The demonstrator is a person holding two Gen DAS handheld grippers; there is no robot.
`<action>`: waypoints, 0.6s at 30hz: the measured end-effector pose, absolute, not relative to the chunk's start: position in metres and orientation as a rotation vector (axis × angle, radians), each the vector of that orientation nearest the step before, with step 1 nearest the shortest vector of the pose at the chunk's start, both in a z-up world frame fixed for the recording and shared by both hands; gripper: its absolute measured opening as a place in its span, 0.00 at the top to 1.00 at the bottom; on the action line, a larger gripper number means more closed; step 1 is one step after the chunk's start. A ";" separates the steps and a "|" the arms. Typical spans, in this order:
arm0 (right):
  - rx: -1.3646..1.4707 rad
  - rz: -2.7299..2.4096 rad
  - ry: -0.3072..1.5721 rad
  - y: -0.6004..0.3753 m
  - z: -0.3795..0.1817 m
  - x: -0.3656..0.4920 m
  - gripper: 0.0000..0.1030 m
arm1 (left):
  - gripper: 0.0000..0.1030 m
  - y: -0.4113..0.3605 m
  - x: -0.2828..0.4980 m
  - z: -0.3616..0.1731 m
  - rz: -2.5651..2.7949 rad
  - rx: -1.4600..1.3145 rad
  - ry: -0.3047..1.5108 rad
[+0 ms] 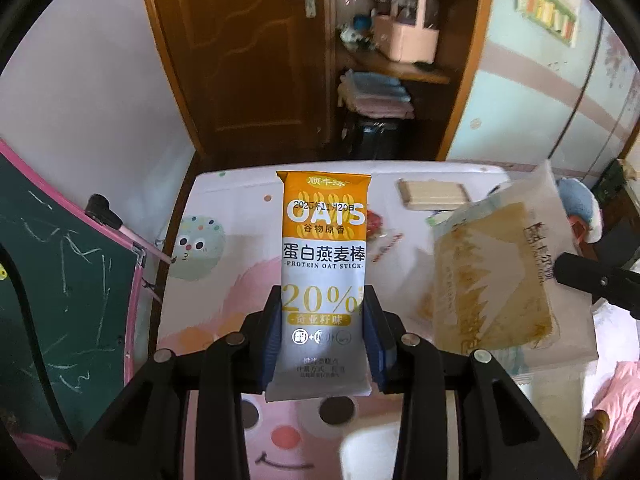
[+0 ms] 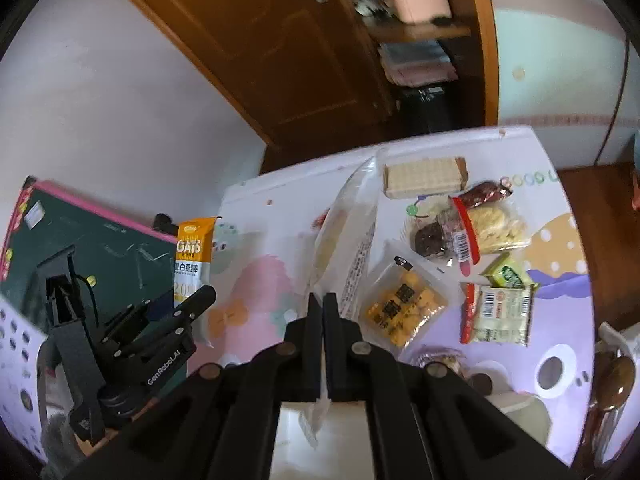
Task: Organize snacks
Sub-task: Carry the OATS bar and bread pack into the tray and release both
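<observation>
Dim, warm indoor light. Heavy fisheye bending with black corners. Motion blur across the right wrist view; glare on the table (image 2: 560, 360).

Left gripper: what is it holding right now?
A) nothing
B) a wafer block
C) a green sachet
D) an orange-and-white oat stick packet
D: in the left wrist view the left gripper is clamped on the lower half of the orange-and-white oat stick packet, which stands upright above the patterned table cover.
</observation>
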State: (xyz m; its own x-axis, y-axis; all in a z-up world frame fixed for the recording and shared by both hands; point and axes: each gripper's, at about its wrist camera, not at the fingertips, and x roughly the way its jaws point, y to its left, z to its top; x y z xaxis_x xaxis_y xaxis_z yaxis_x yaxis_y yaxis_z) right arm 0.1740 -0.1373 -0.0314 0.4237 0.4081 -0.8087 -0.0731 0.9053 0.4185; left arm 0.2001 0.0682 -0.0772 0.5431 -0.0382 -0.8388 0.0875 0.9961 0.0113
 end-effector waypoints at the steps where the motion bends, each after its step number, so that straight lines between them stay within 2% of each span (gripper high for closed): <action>1: 0.338 0.315 1.090 -0.137 -0.027 0.169 1.00 | 0.66 0.069 0.191 -0.070 -0.079 0.053 0.990; 12: 0.253 0.378 1.035 -0.162 0.031 0.069 1.00 | 0.66 0.022 0.086 -0.019 -0.172 0.088 0.957; 18: 0.203 0.374 1.094 -0.173 0.021 0.027 1.00 | 0.66 -0.001 0.041 -0.018 -0.197 0.104 0.979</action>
State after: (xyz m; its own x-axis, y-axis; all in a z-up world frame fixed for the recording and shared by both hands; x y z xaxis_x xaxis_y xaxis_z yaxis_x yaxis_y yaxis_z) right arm 0.0268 -0.1733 0.0206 0.4047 0.3927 -0.8258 -0.1954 0.9194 0.3414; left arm 0.0413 -0.0014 -0.0176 0.5419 -0.1189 -0.8320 0.2124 0.9772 -0.0013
